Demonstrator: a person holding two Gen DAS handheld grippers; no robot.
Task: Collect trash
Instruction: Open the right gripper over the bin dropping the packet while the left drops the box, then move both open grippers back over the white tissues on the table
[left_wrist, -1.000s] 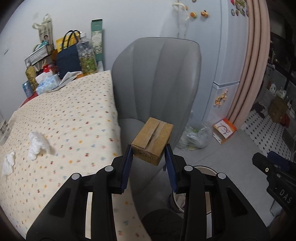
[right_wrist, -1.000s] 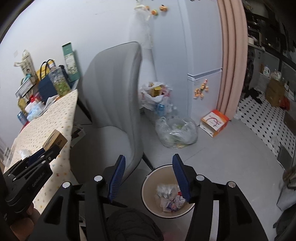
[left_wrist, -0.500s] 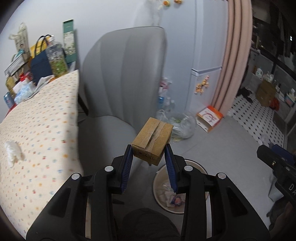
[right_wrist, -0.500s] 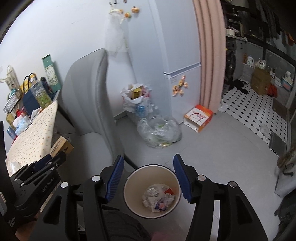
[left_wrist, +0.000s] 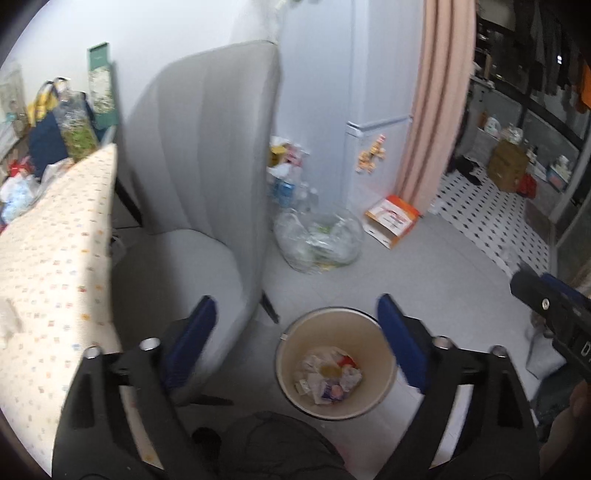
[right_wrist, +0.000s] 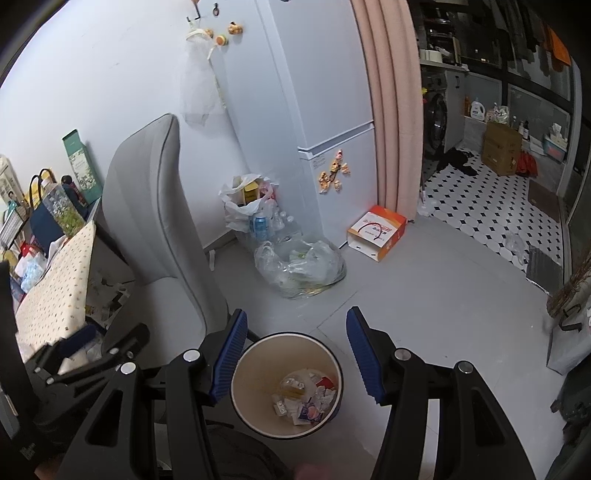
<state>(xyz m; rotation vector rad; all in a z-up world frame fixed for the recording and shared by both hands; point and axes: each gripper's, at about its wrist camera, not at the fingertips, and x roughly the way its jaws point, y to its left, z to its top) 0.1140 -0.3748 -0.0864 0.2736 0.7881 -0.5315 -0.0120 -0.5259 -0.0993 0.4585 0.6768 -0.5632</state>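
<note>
A round cream trash bin (left_wrist: 334, 321) stands on the grey floor beside the chair, holding crumpled papers and wrappers (left_wrist: 328, 376). My left gripper (left_wrist: 295, 332) hangs above the bin, open wide and empty; the cardboard box is not in view. The bin also shows in the right wrist view (right_wrist: 288, 341), with trash (right_wrist: 303, 397) inside. My right gripper (right_wrist: 293, 354) is open and empty over the bin. The left gripper's black body (right_wrist: 88, 354) shows at the left of the right wrist view.
A grey padded chair (left_wrist: 199, 177) stands left of the bin, next to a table with a dotted cloth (left_wrist: 55, 258). A clear plastic bag (right_wrist: 299, 267), a white bag of bottles (right_wrist: 247, 210) and an orange-white box (right_wrist: 376, 230) lie by the fridge (right_wrist: 325, 110).
My left gripper has swung right over the bin and opened; the cardboard box it held is gone from between its fingers. The right gripper has shifted slightly and stayed open.
</note>
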